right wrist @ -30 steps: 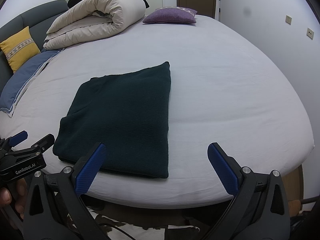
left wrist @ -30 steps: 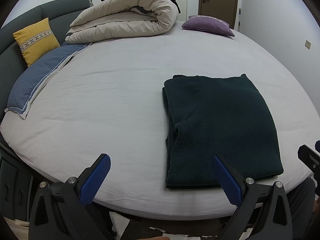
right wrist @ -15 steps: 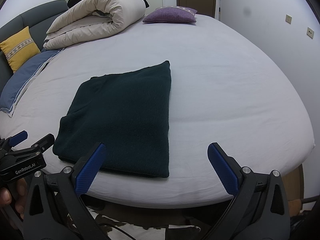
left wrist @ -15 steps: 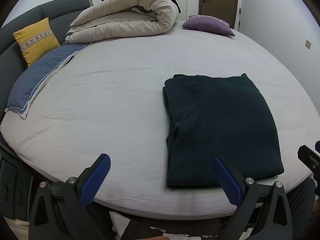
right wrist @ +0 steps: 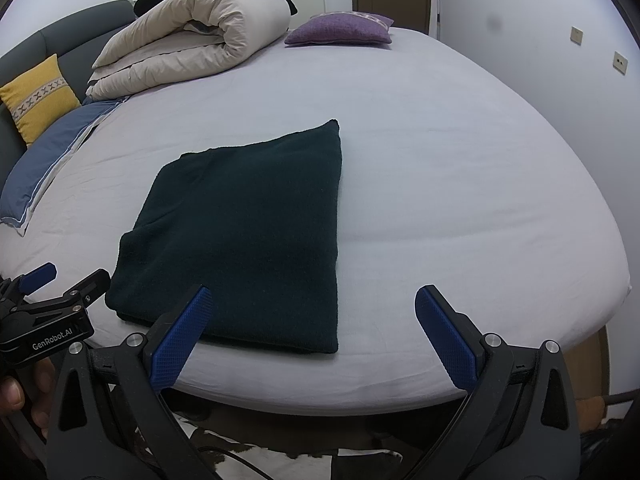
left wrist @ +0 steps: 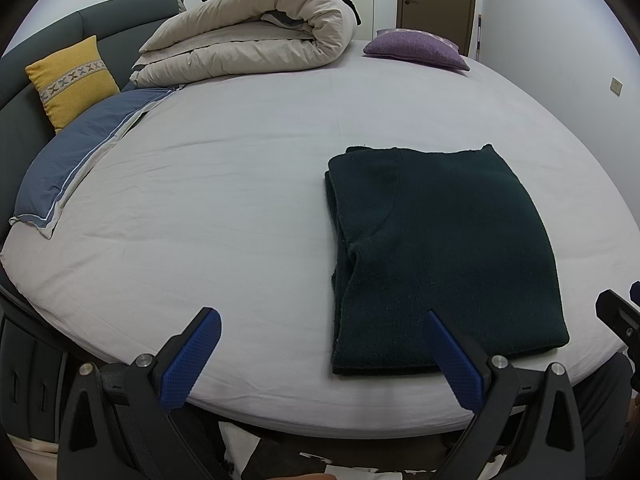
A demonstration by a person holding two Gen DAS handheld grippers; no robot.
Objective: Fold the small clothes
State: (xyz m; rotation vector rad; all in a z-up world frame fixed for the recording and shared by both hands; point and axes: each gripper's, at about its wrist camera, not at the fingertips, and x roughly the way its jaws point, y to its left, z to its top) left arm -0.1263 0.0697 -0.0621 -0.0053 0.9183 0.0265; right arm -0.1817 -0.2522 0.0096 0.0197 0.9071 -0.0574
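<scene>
A dark green knit garment (left wrist: 436, 252) (right wrist: 248, 236) lies folded into a flat rectangle near the front edge of the grey bed sheet (left wrist: 220, 200). My left gripper (left wrist: 320, 346) hangs open at the bed's front edge, its right blue pad in front of the garment's near edge, holding nothing. My right gripper (right wrist: 314, 330) is also open and empty, its left pad over the garment's near edge. The left gripper (right wrist: 44, 300) shows at the lower left of the right wrist view, held by a hand.
A rolled beige duvet (left wrist: 248, 40) with a black item on top sits at the back. A purple cushion (left wrist: 416, 46), a yellow cushion (left wrist: 72, 80) and a blue pillow (left wrist: 80, 156) lie around the bed's far and left sides. A wall (right wrist: 560, 60) stands at right.
</scene>
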